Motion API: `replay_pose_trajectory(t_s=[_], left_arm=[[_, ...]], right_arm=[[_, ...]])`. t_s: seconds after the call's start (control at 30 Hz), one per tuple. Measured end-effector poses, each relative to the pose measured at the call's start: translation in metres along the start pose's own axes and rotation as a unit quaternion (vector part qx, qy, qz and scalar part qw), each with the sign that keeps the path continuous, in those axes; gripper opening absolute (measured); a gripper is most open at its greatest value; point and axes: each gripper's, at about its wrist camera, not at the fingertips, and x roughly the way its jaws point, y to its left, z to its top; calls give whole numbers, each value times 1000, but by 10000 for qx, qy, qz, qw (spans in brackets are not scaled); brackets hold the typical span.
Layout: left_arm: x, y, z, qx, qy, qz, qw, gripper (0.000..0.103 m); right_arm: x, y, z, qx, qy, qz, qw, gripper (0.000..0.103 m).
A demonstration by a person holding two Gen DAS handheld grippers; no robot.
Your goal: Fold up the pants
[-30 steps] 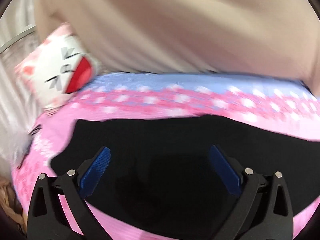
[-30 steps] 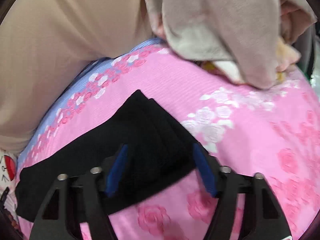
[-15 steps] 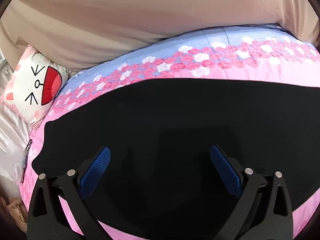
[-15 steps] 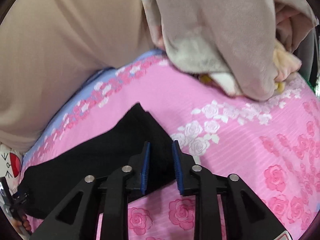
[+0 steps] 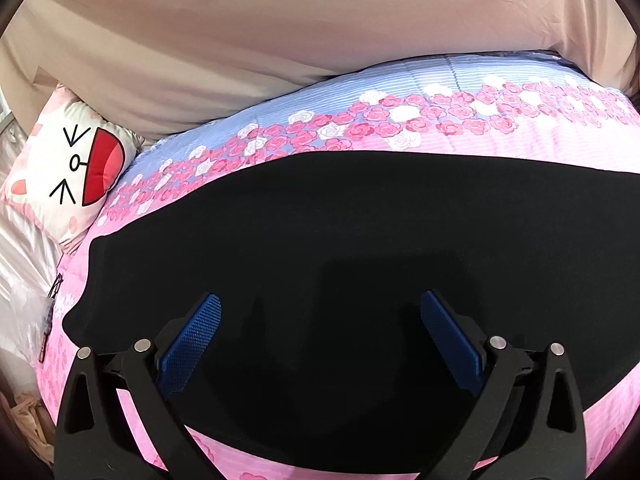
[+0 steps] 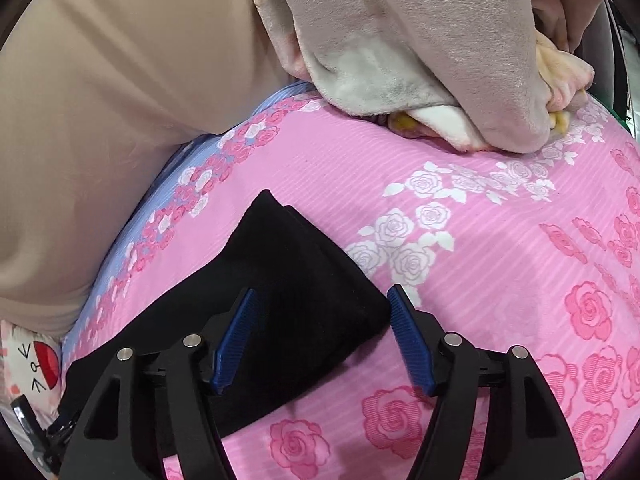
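The black pants [image 5: 360, 272] lie flat in a long strip across the pink rose quilt [image 5: 520, 136], one end near the cat pillow [image 5: 68, 168], the other, layered end just ahead of the right gripper [image 6: 320, 340]. The left gripper [image 5: 320, 344] hangs over the strip's middle, jaws spread wide and holding nothing. The right gripper's jaws are also apart and empty, straddling the pants' corner, with a grey blanket [image 6: 420, 40] heaped beyond.

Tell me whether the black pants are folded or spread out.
Folded: the pants lie flat on the bedspread with stacked layers stepping at their end. How many folds, cannot tell.
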Motion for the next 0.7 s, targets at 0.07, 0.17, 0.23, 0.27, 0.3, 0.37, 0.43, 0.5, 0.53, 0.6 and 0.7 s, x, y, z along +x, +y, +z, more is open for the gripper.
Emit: replay_pose_trajectory(t_s=[0.07,0.17,0.23,0.27,0.3,0.37,0.43,0.5,0.53,0.6,0.7], left_arm=[[1,4,-1,-36,25,-15,10000,98],[4,7,-3,-78,39,-32,10000,98],[7,10,-4,-97,81,-39,9999,98],[9,11,-5,-113,105,-52,9999,98],[10,12,-5,-128,116,-66,9998,98],[9,15,-5,-166,109,-83,9998,98],[10,21,-6,-211,103,-96,9997,98],[11,29,-8,-286,110,-104,9995,98],[11,33,-10,-321,118,-118,9993,98],[13,44,-14,-407,150,-134,9990,98],[19,58,-22,-527,218,-153,9983,98]], right_arm=[[9,4,0,9,55,178,9998,58],[17,7,0,-90,50,69,9999,50],[19,8,1,-147,70,-63,9998,24],[22,7,0,-48,172,160,9997,18],[21,7,0,25,121,174,9998,18],[15,16,0,-84,4,100,9999,18],[11,23,2,-132,-67,24,9999,17],[14,27,4,-168,-52,-151,9997,19],[16,24,4,-94,-33,-149,9998,23],[24,10,3,289,74,-68,9995,32],[22,-8,0,750,-90,311,9967,39]])
